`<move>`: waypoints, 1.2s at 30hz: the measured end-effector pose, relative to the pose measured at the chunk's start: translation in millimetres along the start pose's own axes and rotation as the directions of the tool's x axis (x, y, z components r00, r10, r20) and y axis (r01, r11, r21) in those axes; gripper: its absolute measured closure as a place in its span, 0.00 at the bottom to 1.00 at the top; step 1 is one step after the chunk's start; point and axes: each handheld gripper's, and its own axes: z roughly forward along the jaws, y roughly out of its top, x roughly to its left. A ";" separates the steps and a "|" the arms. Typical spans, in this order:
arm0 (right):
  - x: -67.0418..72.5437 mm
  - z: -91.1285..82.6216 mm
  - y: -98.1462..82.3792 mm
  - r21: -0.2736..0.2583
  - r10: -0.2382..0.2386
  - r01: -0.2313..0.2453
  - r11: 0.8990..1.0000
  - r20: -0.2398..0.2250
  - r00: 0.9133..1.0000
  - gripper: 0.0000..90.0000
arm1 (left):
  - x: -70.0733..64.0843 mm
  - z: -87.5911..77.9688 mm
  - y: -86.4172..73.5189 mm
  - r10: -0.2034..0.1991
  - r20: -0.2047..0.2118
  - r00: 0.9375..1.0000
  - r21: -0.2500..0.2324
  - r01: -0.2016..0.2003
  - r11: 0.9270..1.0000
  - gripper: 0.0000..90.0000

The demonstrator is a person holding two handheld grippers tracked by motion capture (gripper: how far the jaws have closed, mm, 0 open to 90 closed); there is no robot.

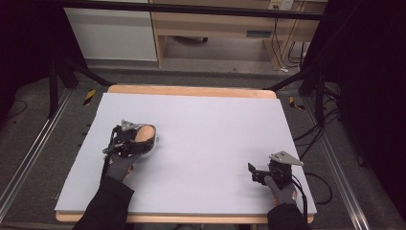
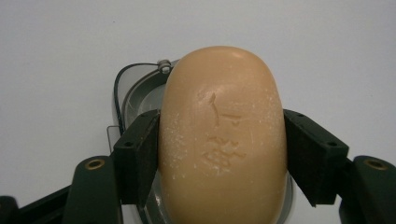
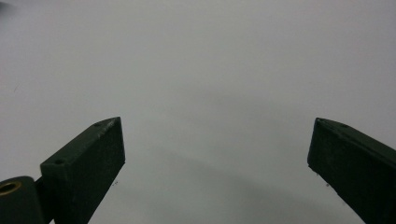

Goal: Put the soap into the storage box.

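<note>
Left hand-held gripper is clamping the soap bar by its long sides right over the soap dish, likely seating or lifting it, while right hand-held gripper, well apart from the dish, is idling jaws-apart over the counter.

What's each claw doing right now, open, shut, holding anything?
Left claw: shut on the soap bar, over a clear soap dish.
Right claw: open, holding nothing, above the table.
</note>
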 end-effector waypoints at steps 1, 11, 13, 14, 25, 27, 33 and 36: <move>-0.1 0.0 0.0 0.000 0.002 -0.002 1.000 -0.001 1.000 0.05 | 0.6 0.1 0.0 -0.001 -0.002 1.000 -0.002 0.001 1.000 0.35; 0.4 -0.4 -0.1 0.004 0.006 -0.006 1.000 -0.006 1.000 0.05 | 1.8 3.6 -2.0 0.003 -0.007 1.000 0.013 -0.003 1.000 0.35; 0.1 -0.2 -0.2 0.002 0.002 -0.002 1.000 -0.004 1.000 0.05 | 2.0 3.6 -2.1 -0.001 -0.004 1.000 0.015 0.001 1.000 0.35; 0.1 -0.3 -0.2 0.002 0.002 -0.002 1.000 -0.004 1.000 0.05 | 2.0 3.6 -2.2 -0.002 -0.004 1.000 0.014 0.003 1.000 0.35; 0.9 -0.4 -0.2 0.006 0.005 -0.005 1.000 -0.008 1.000 0.05 | 2.3 4.4 -3.0 -0.019 -0.005 1.000 0.001 0.019 1.000 0.34; 0.8 -0.5 -0.1 0.005 0.005 -0.005 1.000 -0.008 1.000 0.05 | 2.1 4.1 -3.0 -0.009 -0.005 1.000 0.003 0.009 1.000 0.34; 0.9 -0.4 -0.1 0.004 0.004 -0.004 1.000 -0.006 1.000 0.05 | 3.1 3.0 -2.8 -0.010 -0.012 1.000 -0.002 0.010 1.000 0.30; 0.7 -0.2 -0.1 0.003 0.000 0.000 1.000 -0.003 1.000 0.05 | 1.8 2.7 -2.7 0.000 -0.013 1.000 0.000 0.000 1.000 0.30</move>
